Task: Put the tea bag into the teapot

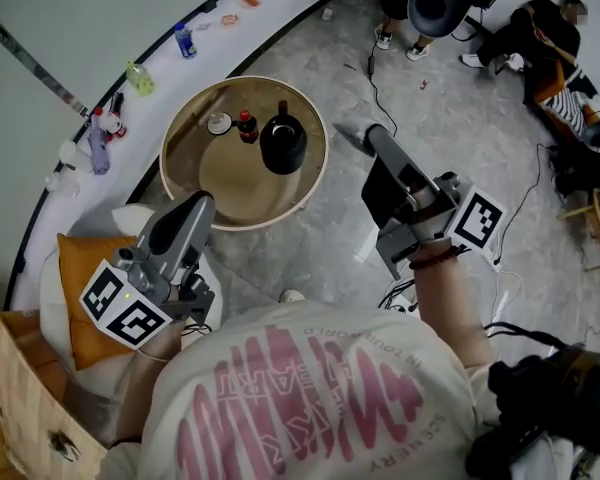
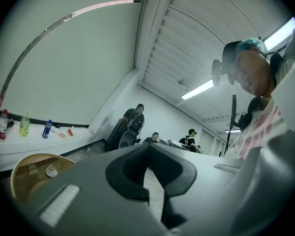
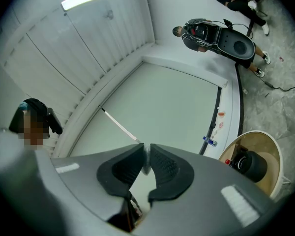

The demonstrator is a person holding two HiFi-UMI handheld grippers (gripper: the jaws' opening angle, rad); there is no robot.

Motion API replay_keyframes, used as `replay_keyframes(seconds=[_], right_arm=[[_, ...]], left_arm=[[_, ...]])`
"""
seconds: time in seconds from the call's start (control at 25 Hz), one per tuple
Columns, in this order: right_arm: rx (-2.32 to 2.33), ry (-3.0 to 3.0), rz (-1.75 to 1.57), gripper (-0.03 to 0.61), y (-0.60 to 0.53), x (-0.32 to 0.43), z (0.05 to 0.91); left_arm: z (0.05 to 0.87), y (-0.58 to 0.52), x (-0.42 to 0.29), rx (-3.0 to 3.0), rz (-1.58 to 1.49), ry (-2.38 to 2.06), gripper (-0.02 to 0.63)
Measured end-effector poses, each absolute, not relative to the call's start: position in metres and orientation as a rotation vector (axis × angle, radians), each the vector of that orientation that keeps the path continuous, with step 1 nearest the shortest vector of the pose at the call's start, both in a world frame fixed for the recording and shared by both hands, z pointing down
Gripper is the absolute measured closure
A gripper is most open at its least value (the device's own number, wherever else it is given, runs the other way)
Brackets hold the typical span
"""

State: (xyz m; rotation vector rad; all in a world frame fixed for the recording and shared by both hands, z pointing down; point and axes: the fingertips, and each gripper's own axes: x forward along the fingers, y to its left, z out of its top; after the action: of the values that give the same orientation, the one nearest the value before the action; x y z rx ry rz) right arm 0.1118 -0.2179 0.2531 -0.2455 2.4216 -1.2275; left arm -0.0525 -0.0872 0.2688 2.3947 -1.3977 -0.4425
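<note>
Transporting the tea bag [image 3: 147,165] toward the teapot [image 1: 283,143]: judged as the step in hand.

Right gripper [image 3: 147,147]: jaws nearly together, clamped on a thin pale strip, taken to be part of the tea bag. Rest of the bag not made out in any view. Position in the head view: centre right, over the floor, just beside the rim of the round tray table [image 1: 318,173], apart from the teapot.

Left gripper [image 2: 147,149]: jaws together, nothing between them. Position: lower left of the head view, short of the table.

Teapot: black, upright, upper centre, on the tray near a small red-capped bottle [image 1: 246,126] and a small white round piece [image 1: 219,123]. Lid state not readable.

Next move, as judged:
- Bring the right gripper above the teapot's mouth.
- Check for a clear opening.
- Lower the bag inside, then part the jaws.
</note>
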Motion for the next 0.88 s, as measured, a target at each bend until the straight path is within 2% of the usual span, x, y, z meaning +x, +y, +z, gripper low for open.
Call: replay_keyframes(seconds=[0.88], right_arm=[[-0.304,2.398,-1.292,0.535,-0.231,0.090,0.273]], left_arm=[[0.279,-0.109,-0.074,2.384,-0.462,-1.366,0.600]])
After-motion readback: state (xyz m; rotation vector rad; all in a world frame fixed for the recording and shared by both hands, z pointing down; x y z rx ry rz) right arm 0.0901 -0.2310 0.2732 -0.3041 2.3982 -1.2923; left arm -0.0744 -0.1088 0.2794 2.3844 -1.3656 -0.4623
